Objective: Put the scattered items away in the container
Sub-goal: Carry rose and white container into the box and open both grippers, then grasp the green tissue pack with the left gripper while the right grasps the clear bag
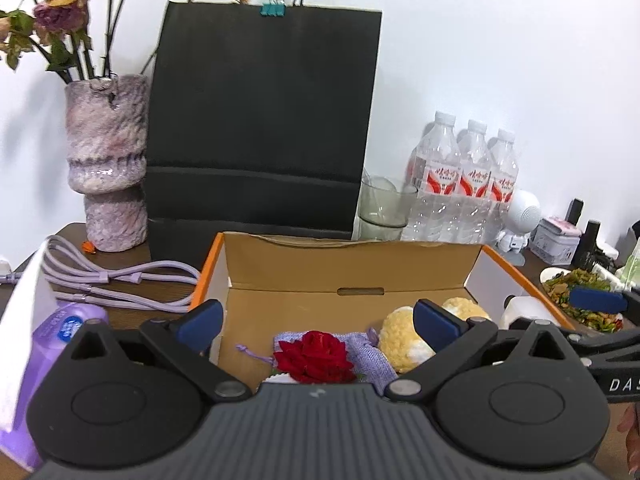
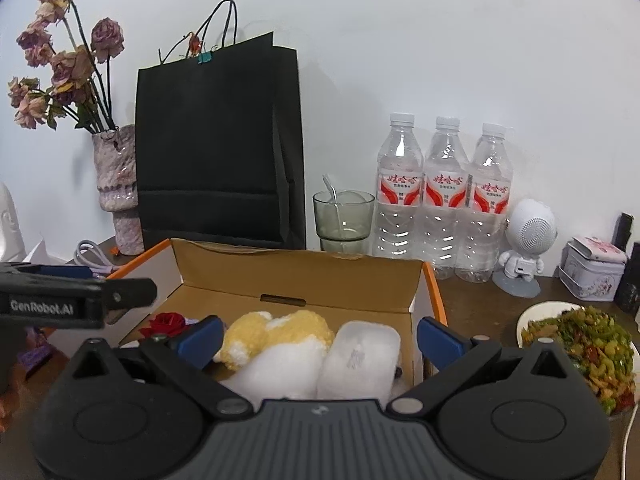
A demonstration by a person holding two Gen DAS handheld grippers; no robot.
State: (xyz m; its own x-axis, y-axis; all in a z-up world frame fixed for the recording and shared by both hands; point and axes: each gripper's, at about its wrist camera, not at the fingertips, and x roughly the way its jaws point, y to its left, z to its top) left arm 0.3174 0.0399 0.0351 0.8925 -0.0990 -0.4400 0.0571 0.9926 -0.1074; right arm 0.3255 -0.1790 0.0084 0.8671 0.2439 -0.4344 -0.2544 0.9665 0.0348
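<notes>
Right wrist: cardboard box (image 2: 296,280) lies crosswise; right gripper (image 2: 320,338) and left gripper (image 1: 318,322) spread wide, empty

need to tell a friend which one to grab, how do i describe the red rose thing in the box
Find the open cardboard box with orange outer sides, in front of the tall black paper bag. Inside at its near left end, the red rose lies on a lilac knitted pouch. It is the only red item there; its neighbours are yellow-and-white and fluffy.

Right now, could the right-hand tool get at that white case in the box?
Probably yes: the right gripper is open, and the white case lies uncovered right ahead between its fingers, beside the yellow plush.
</notes>
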